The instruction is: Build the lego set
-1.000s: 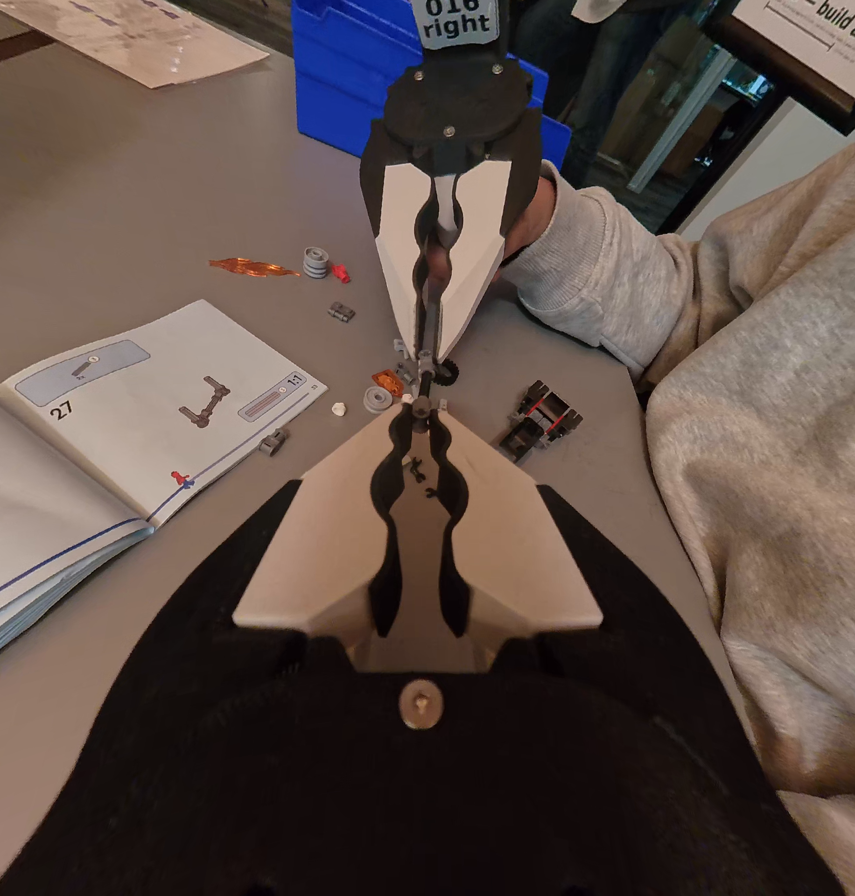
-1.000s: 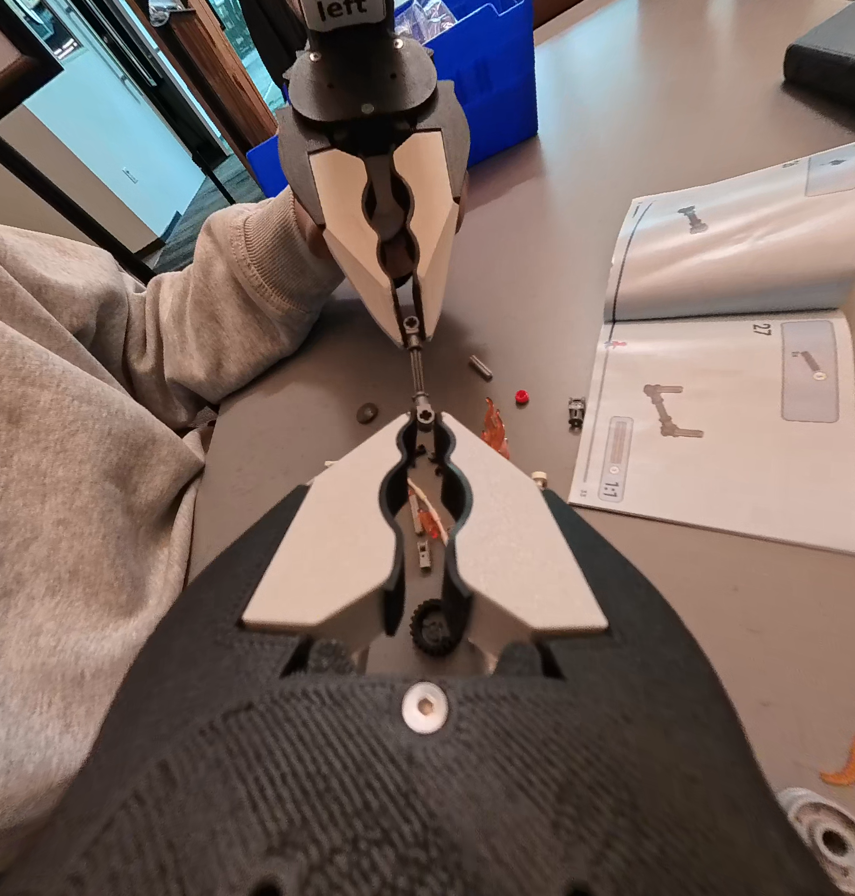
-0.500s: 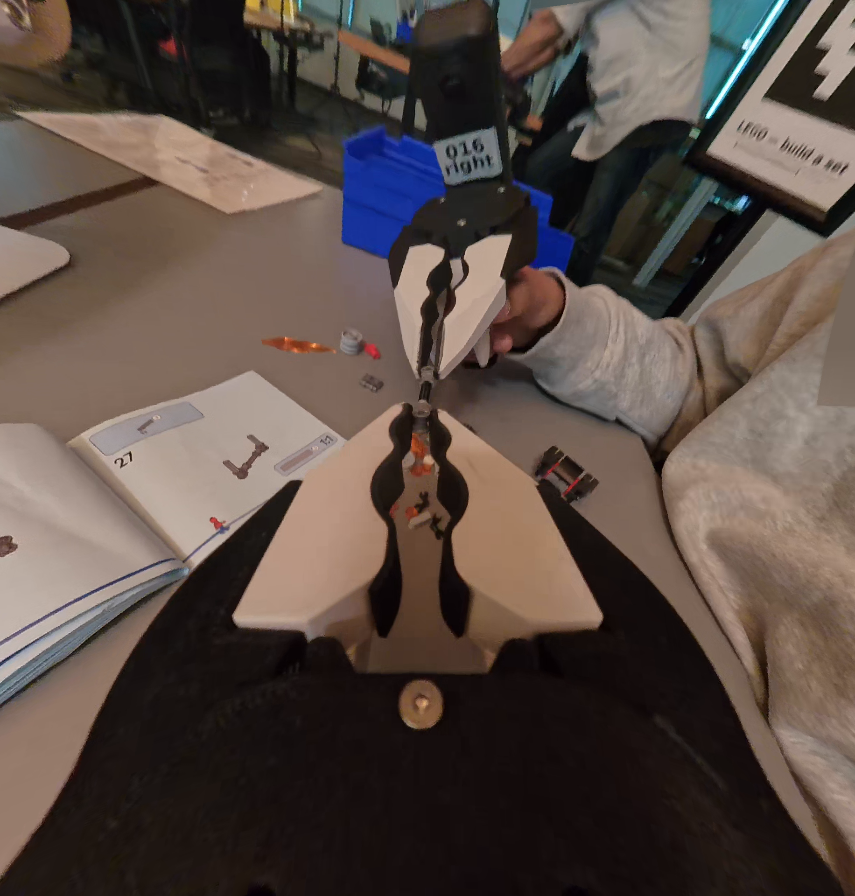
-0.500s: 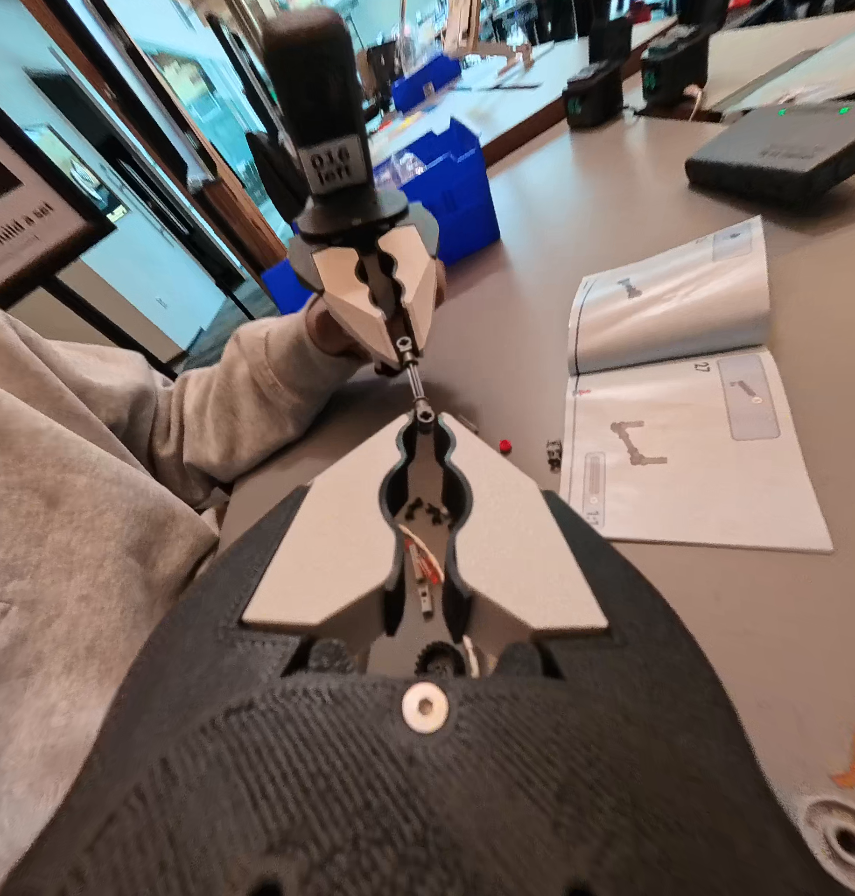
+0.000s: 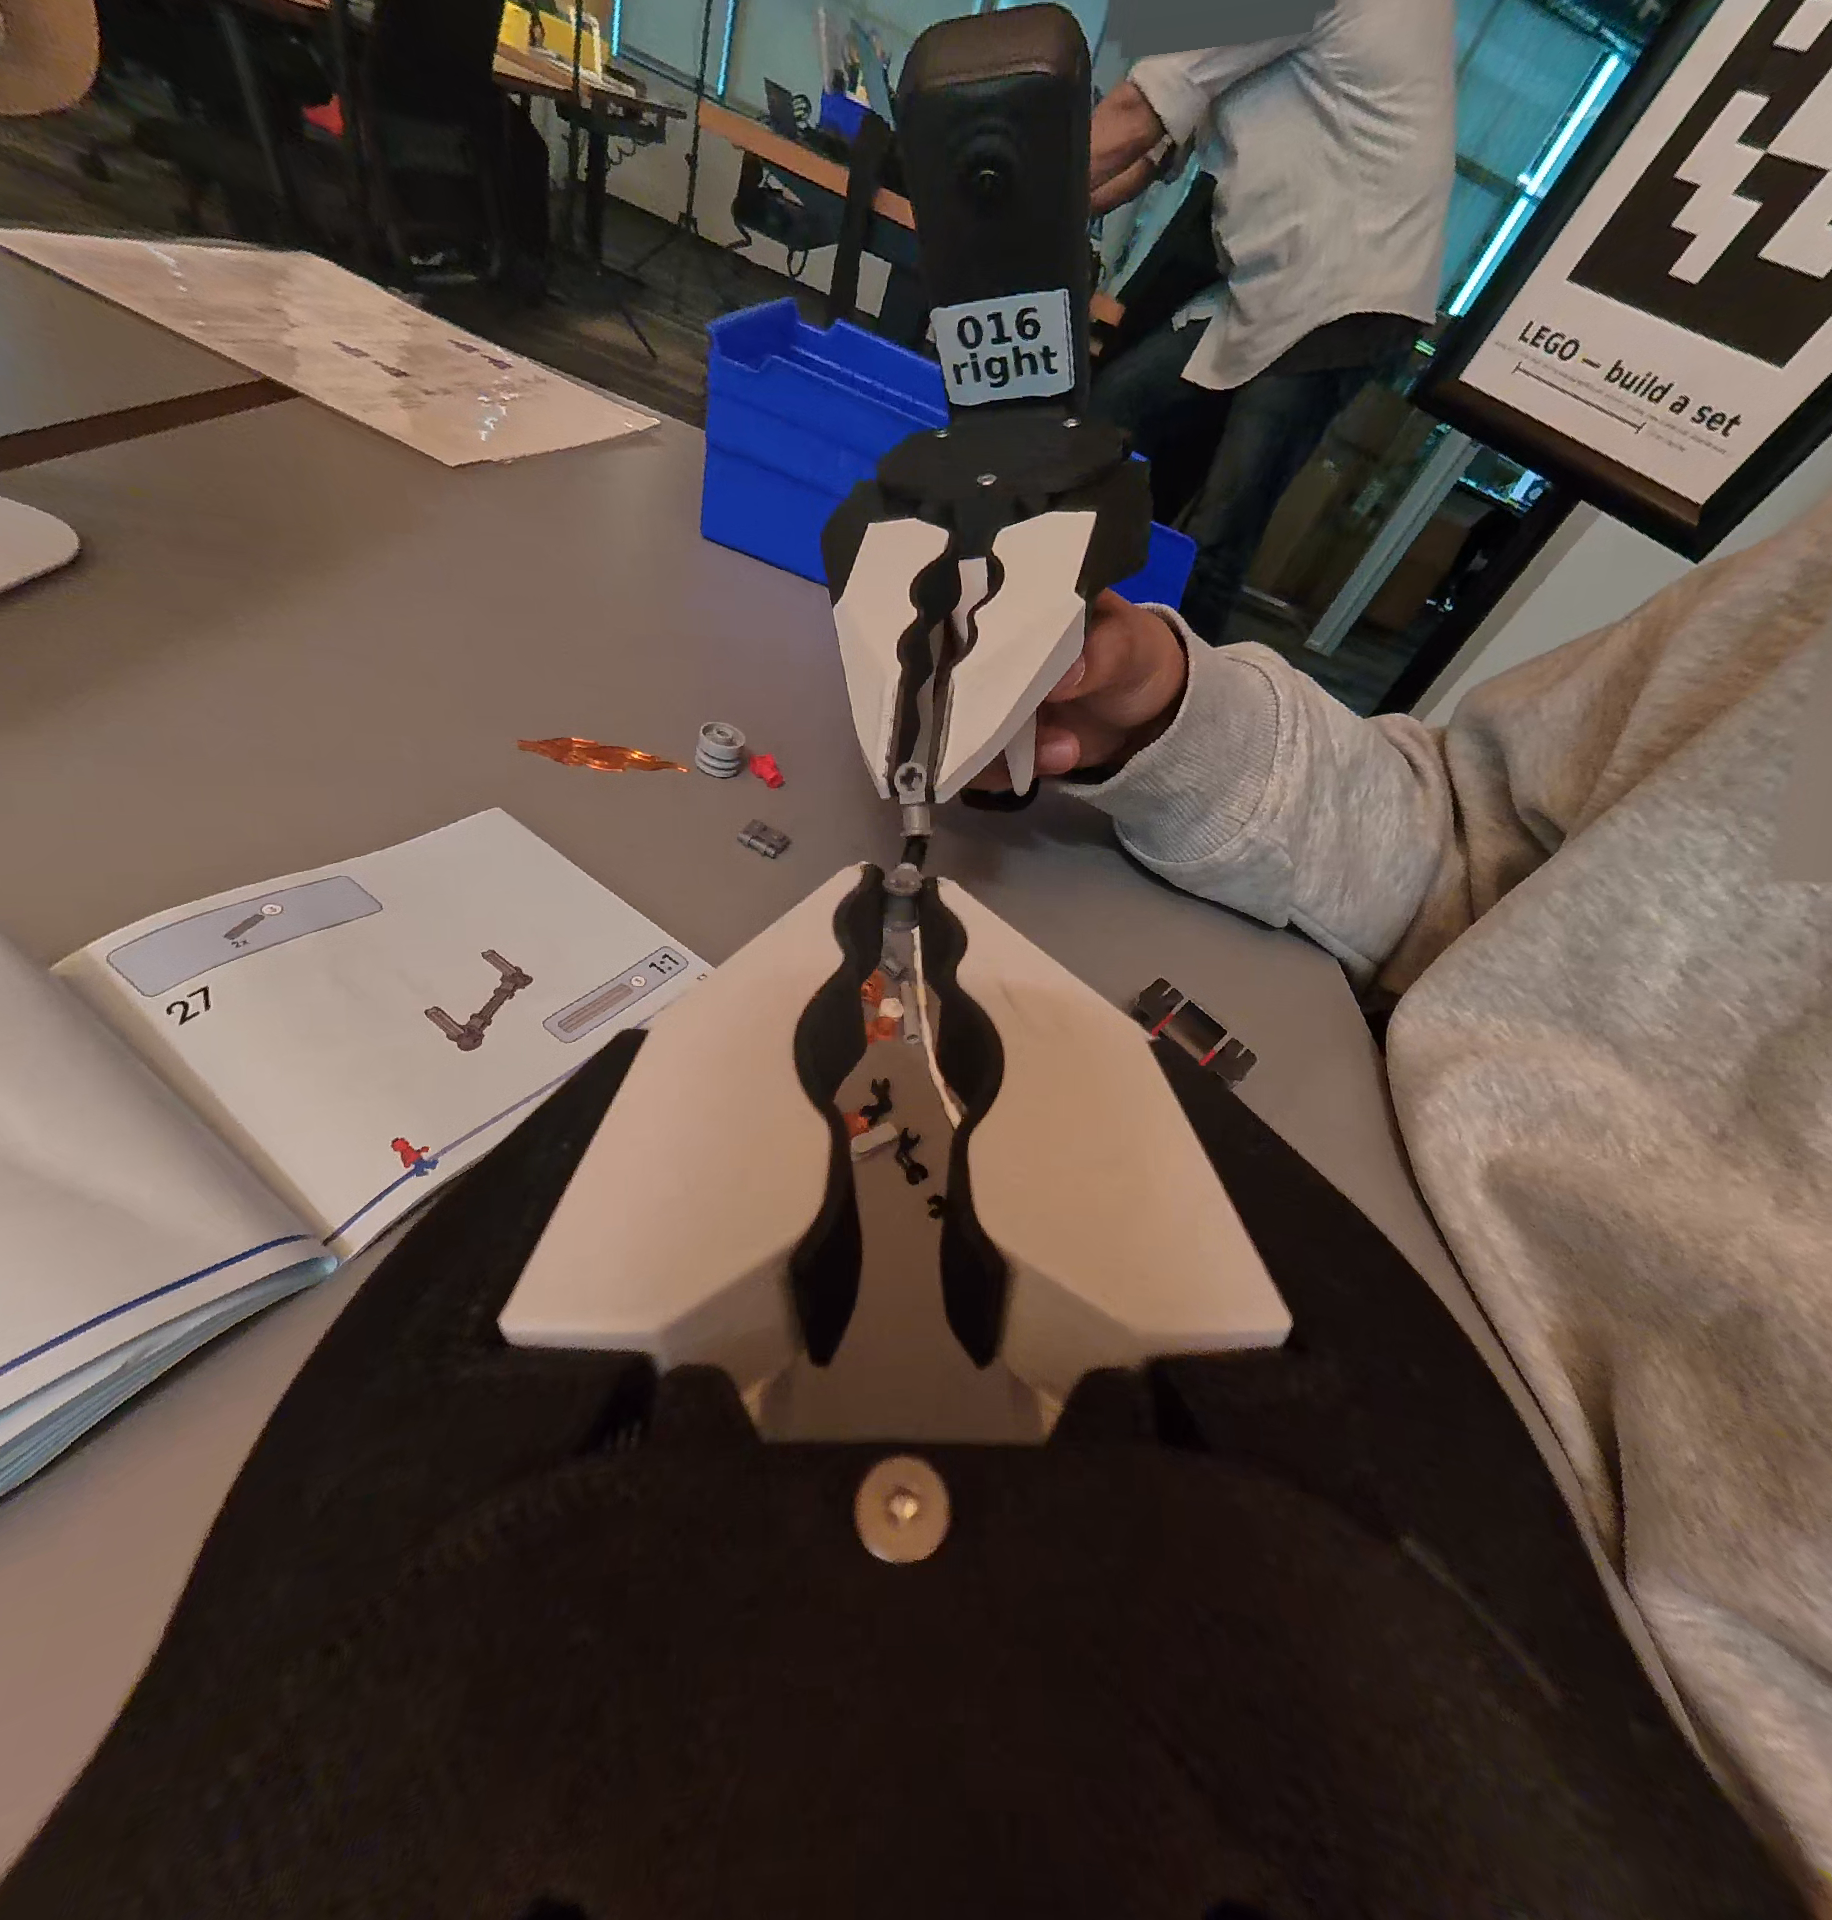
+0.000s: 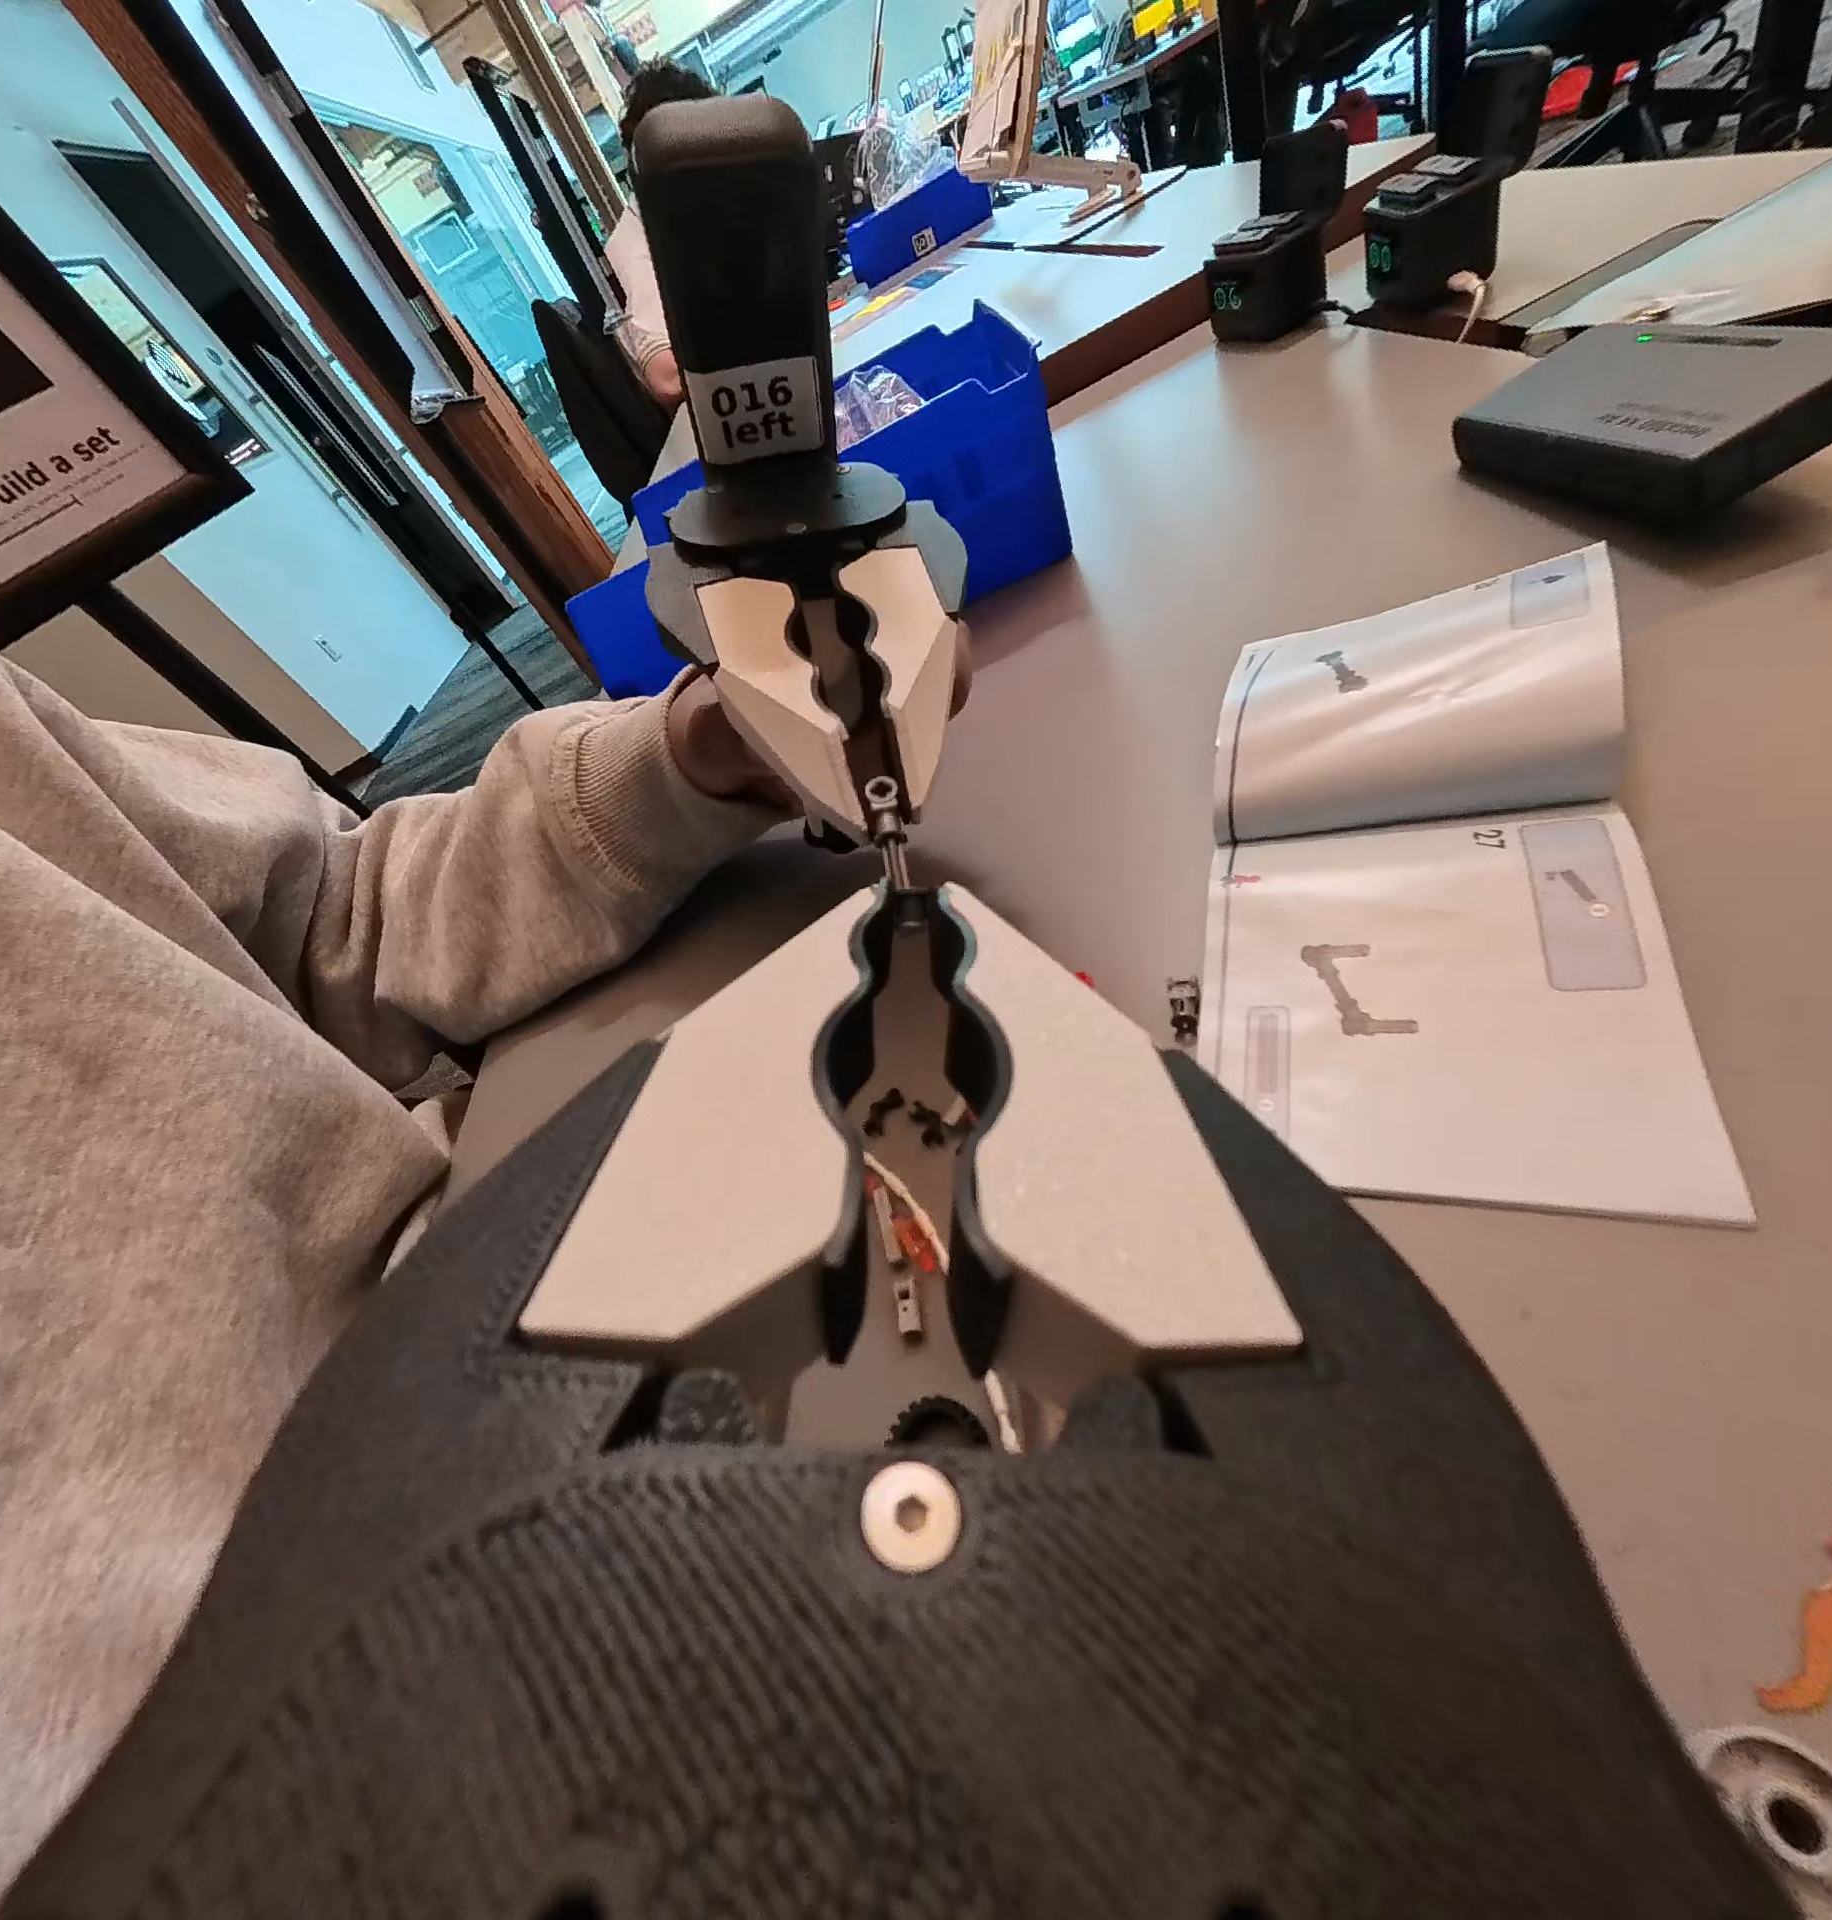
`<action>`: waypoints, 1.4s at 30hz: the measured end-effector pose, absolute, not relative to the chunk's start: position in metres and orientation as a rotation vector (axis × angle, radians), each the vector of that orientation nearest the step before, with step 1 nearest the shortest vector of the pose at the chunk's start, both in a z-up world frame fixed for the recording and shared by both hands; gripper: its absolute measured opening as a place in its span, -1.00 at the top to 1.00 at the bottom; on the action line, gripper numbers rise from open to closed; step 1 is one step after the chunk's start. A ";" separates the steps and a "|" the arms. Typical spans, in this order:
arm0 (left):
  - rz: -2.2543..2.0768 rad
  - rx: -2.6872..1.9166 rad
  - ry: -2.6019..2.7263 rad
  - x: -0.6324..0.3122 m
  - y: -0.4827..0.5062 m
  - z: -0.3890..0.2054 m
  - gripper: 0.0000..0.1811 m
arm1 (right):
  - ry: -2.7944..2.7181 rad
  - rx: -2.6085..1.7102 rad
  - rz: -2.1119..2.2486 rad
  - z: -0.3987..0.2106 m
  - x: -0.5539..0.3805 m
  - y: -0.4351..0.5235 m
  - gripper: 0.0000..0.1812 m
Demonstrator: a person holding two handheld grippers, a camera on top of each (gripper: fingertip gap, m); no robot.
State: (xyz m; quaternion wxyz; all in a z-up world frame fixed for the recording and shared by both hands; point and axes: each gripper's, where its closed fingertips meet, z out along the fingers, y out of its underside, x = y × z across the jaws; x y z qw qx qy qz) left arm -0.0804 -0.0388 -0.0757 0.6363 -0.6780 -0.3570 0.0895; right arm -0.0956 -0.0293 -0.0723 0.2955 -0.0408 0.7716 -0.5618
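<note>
At frame centre, above the counter, a thin axle assembly is pinched at opposite ends by left tongs and right tongs, and could be popped loose by any skewed push.

The table is plain grey-brown. At centre frame the left claw has white fingers on a black textured body; the right claw above it matches, white on black. Between them sits a dark grey lego axle piece. Upper centre, a bright blue bin. Left of centre lie a translucent orange flame piece, a light grey wheel and a small red piece. The booklet at left is white with pale blue panels. The sleeve at right is beige
</note>
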 end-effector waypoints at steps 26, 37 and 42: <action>0.307 -1.405 -0.880 -0.086 -0.074 -0.054 0.95 | 2.488 -0.424 -1.288 -0.126 -0.061 -0.043 0.95; 0.388 -1.366 -0.910 -0.084 -0.086 -0.036 0.95 | 2.868 -0.801 -0.993 -0.163 -0.047 -0.056 0.95; 0.407 -1.405 -0.881 -0.079 -0.077 -0.031 0.95 | 2.850 -0.789 -0.996 -0.159 -0.045 -0.056 0.89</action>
